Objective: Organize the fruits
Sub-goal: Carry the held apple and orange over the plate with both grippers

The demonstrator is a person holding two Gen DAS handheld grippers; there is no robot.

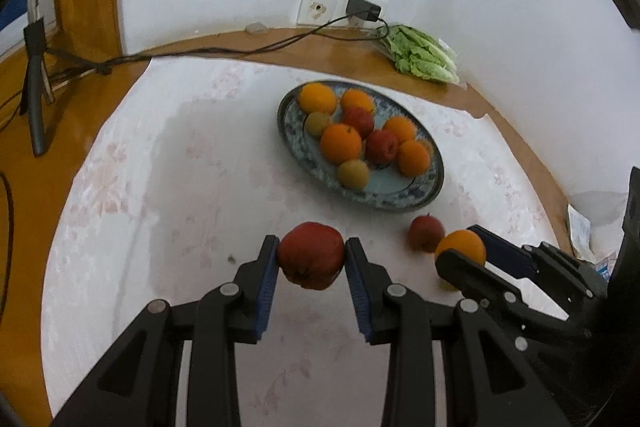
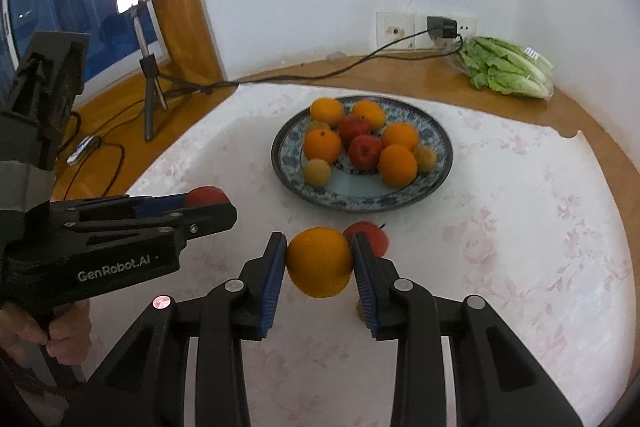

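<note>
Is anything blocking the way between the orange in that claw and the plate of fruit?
Partly. A loose red apple lies on the tablecloth just beyond the orange held in the right claw, between it and the plate. Carried above it, the orange seems to have a free path; the plate's near side looks bare.

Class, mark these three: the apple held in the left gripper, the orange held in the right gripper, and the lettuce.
apple (image 1: pixel 311 254), left wrist view, middle of its red skin.
orange (image 2: pixel 319 261), right wrist view, centre of its peel.
lettuce (image 2: pixel 506 71), right wrist view, its green leaves.
</note>
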